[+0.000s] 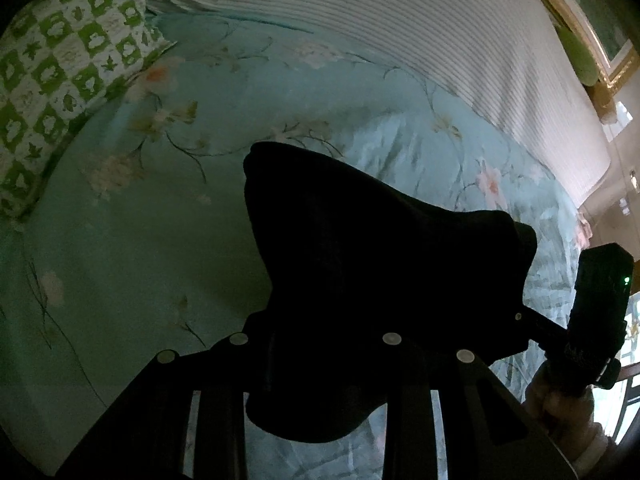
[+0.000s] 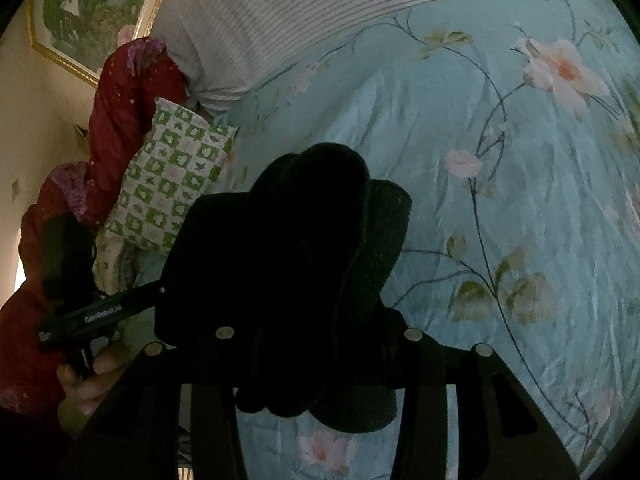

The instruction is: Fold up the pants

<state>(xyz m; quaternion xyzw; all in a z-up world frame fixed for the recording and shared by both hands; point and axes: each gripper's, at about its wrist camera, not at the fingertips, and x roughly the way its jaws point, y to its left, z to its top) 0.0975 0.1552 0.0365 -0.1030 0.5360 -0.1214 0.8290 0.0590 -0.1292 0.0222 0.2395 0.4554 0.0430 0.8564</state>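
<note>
The black pants (image 1: pixel 360 248) hang bunched in the air above the bed, held from both sides. In the left wrist view my left gripper (image 1: pixel 316 344) is shut on the pants, and the cloth drapes over its fingers and hides the tips. In the right wrist view my right gripper (image 2: pixel 320 340) is shut on the pants (image 2: pixel 312 248) too, with thick folds rising out of the jaws. The right gripper's body also shows in the left wrist view (image 1: pixel 600 312) at the right edge. The left gripper's body shows in the right wrist view (image 2: pixel 92 312) at the left.
A light blue flowered bedsheet (image 1: pixel 160 240) lies below. A green and white checked pillow (image 1: pixel 60 80) lies at the far left. A white striped blanket (image 1: pixel 440 40) lies along the back. A gold-framed picture (image 2: pixel 92 8) hangs on the wall, and red cloth (image 2: pixel 124 92) is beside the pillow.
</note>
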